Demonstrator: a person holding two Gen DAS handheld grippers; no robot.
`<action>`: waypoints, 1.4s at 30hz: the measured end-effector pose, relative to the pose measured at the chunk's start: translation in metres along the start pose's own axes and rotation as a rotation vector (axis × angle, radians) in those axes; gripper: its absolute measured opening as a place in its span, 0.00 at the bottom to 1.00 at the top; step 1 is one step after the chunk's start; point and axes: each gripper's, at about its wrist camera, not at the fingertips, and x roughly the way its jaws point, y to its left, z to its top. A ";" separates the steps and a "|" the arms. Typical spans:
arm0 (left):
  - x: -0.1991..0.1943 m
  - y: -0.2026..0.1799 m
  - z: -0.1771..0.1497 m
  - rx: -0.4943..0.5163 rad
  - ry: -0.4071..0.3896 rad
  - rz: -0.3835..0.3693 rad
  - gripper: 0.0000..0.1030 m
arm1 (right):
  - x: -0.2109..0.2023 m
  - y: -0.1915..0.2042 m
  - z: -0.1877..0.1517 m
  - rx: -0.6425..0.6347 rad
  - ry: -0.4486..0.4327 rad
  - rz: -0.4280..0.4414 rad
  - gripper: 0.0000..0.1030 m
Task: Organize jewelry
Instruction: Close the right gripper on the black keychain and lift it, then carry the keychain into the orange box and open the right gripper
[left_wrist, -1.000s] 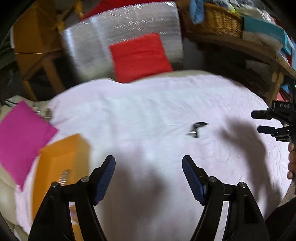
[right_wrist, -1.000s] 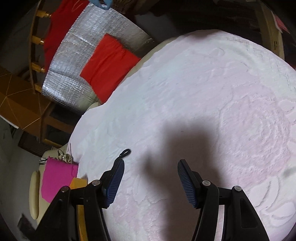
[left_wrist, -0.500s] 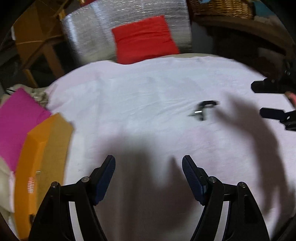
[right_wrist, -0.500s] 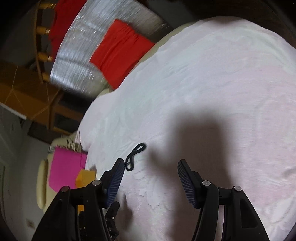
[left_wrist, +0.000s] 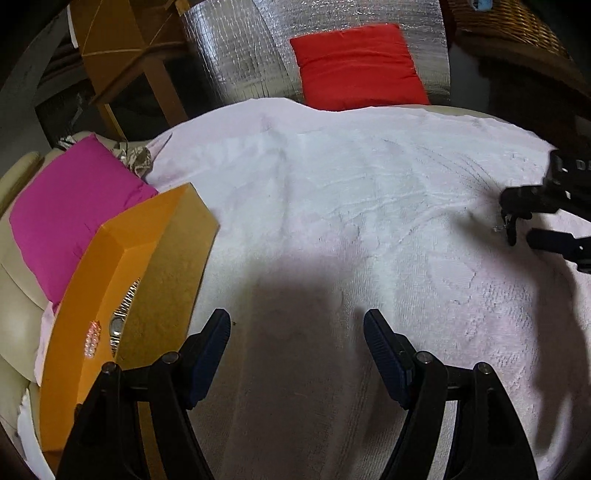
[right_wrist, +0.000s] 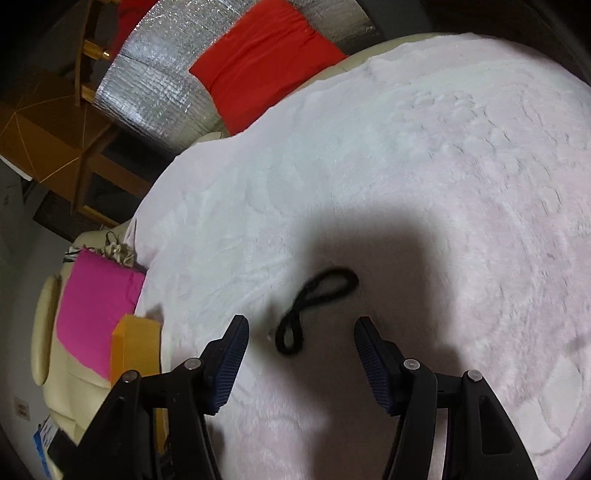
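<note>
A pale pink-white plush blanket (left_wrist: 332, 192) covers nearly the whole work surface, its pile pressed into faint swirls. Behind it at the far side stands a silver quilted panel (left_wrist: 251, 48) with a red cushion (left_wrist: 356, 64) leaning against it, and wooden furniture (left_wrist: 122, 44) sits to the far left. On the left edge lies a magenta cushion (left_wrist: 70, 210), partly overlapped by an open orange box (left_wrist: 92, 295). The box's brown inside shows along its right half, and a metal-banded wristwatch (left_wrist: 120, 321) rests inside against the near wall, beside a small pink sparkling patch that is too blurred to identify.

The left gripper (left_wrist: 297, 343) hangs above bare blanket just right of the box, its blue-padded jaws wide apart with nothing between them. The right gripper (right_wrist: 299, 345) is likewise spread, jaws clear of any contact. A black looped cord (right_wrist: 314, 302), twisted into a loose figure-eight, lies on the blanket just beyond the right gripper's fingertips, roughly centred between them and inside the gripper's dark shadow. In the left wrist view the same cord (left_wrist: 511, 227) shows at the far right, between the tips of the right gripper (left_wrist: 521, 221).
</note>
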 end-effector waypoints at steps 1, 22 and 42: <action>0.001 0.001 0.001 -0.006 0.005 -0.007 0.73 | 0.001 0.001 0.002 -0.001 -0.008 -0.007 0.61; -0.002 0.004 0.005 -0.033 -0.007 -0.050 0.73 | -0.001 0.031 -0.001 -0.177 -0.129 -0.091 0.06; -0.135 0.115 -0.020 -0.075 -0.230 0.021 0.87 | -0.035 0.177 -0.063 -0.414 0.004 0.403 0.06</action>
